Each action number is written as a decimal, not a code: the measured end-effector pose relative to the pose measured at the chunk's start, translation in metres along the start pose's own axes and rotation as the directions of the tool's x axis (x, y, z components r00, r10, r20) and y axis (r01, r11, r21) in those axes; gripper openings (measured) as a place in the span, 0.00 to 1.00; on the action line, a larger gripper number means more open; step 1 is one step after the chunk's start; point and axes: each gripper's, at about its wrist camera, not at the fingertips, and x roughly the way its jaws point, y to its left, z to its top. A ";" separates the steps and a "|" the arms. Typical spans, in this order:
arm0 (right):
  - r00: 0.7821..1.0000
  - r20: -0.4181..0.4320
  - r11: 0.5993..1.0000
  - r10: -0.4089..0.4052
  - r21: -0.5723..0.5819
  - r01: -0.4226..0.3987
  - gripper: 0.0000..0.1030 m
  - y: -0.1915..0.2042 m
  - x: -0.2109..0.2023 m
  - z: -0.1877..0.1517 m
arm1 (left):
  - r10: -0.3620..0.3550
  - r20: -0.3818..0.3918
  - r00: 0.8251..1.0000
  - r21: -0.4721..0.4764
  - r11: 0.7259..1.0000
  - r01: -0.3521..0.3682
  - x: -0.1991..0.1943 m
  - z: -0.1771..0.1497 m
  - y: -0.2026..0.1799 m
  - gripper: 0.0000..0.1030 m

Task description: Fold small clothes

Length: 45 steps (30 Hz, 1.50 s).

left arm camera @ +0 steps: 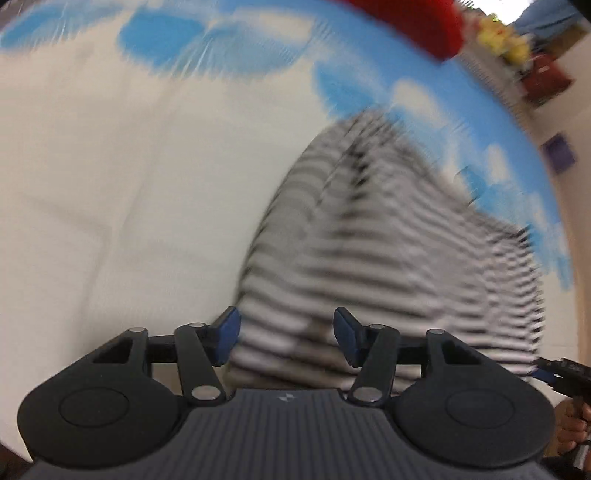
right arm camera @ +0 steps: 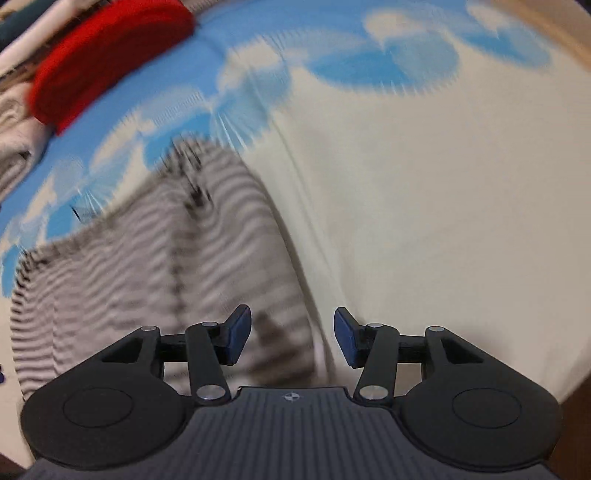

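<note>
A black-and-white striped garment (left arm camera: 388,258) lies folded on a cream bedsheet (left arm camera: 129,184) with a blue cloud print. Both views are blurred. My left gripper (left arm camera: 287,334) hangs open over the garment's near left corner; its blue pads are apart and nothing is pinched between them. In the right wrist view the same garment (right arm camera: 147,266) fills the lower left. My right gripper (right arm camera: 292,334) is open over its near right edge, the left pad above the stripes and the right pad above bare sheet (right arm camera: 424,203). A hand (left arm camera: 570,428) shows at the lower right edge of the left view.
A red cushion (right arm camera: 107,55) lies on the sheet beyond the garment, also in the left view as a red cushion (left arm camera: 424,26). Folded pale cloths (right arm camera: 14,147) sit at the far left. Yellow items (left arm camera: 502,37) and a dark red box (left arm camera: 546,81) stand past the bed.
</note>
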 end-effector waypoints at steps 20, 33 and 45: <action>0.978 0.169 0.989 -0.125 -0.055 0.136 0.19 0.009 -0.033 -0.023 | -0.011 0.099 0.995 -0.060 0.998 0.017 -0.049 -0.043 0.003 0.47; 0.994 -0.023 0.979 -0.106 -0.175 0.100 0.28 0.024 0.009 -0.035 | -0.141 -0.015 0.990 -0.314 0.941 0.129 0.007 -0.045 0.024 0.49; 0.914 0.399 0.958 0.075 -0.282 0.044 0.37 0.032 -0.099 -0.022 | -0.095 0.059 0.994 -0.355 0.928 0.110 0.004 -0.048 0.017 0.49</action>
